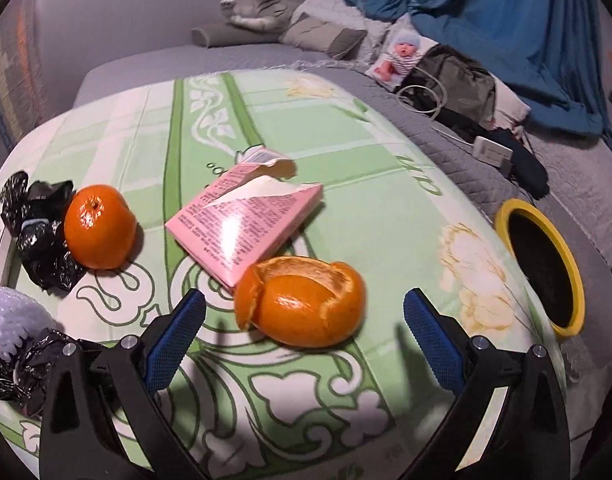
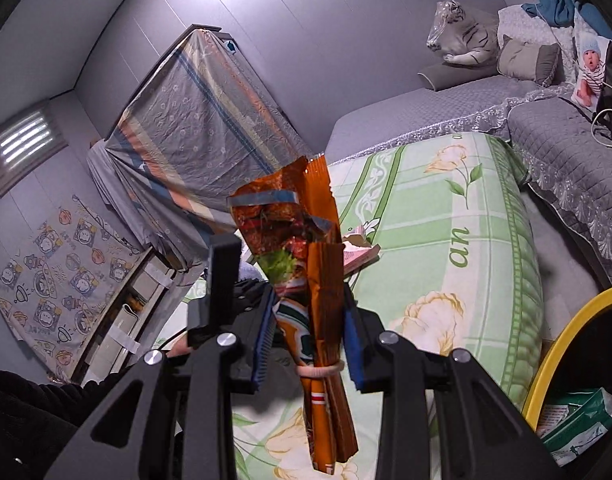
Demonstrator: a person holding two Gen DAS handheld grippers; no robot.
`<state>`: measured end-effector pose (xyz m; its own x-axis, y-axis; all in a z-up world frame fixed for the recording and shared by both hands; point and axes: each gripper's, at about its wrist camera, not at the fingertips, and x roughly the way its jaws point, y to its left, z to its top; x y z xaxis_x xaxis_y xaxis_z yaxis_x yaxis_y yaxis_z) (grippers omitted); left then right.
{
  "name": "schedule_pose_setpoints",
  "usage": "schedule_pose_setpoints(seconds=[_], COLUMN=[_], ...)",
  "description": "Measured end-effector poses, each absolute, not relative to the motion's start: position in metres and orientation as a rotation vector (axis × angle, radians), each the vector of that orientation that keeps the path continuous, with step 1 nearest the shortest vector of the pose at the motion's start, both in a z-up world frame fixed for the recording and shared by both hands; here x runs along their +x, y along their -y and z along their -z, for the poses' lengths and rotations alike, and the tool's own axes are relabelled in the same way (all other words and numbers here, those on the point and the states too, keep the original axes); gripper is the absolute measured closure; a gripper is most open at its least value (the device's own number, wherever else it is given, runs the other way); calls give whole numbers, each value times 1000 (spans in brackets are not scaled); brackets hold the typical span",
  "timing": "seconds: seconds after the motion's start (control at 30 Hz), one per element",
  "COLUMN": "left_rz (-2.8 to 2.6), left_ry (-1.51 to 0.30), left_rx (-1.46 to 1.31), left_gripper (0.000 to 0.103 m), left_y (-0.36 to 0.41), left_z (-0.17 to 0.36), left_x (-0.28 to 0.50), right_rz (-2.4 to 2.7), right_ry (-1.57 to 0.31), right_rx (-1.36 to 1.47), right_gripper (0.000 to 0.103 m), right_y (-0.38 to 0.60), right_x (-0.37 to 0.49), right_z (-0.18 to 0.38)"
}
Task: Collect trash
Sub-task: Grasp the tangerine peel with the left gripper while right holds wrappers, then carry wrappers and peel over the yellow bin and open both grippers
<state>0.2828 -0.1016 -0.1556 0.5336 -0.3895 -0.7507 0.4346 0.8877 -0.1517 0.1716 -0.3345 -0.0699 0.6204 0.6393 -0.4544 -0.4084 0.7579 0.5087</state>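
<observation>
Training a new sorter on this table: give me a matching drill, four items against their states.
Items:
1. snack wrapper
2. pink box
3. mandarin peel
4. whole mandarin

States:
A. unpeeled, beside black bags
B. torn open, lying flat
C. clamped in the right tongs
D. empty shell ahead of the open left tongs

Pairs: 1-C, 2-B, 3-D, 4-A

Crumpled orange snack wrapper (image 2: 306,288) upright, mandarin peel (image 1: 299,302) beside torn pink box (image 1: 245,220)
</observation>
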Motion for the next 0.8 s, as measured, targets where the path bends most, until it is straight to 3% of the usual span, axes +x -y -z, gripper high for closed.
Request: schedule_pose_setpoints(seconds=[0.2,0.27,0.47,0.8], left_rz=[444,441,419,432], left_ry=[-901,-922,-905,-746], left_rx=[99,95,78,36], left_gripper=[9,29,48,50], left_y=[113,114,99,65], left_z=[169,174,167,108], left_x=[292,297,291,237], right_rz=[-626,-627,-614,-643], right_ry=[-654,-653,-649,-638], right_rx=[395,405,417,427], right_gripper=[74,74,74,74], right_y=[343,346,350,336], right_x=[167,165,158,144], right_z=[75,76,73,64])
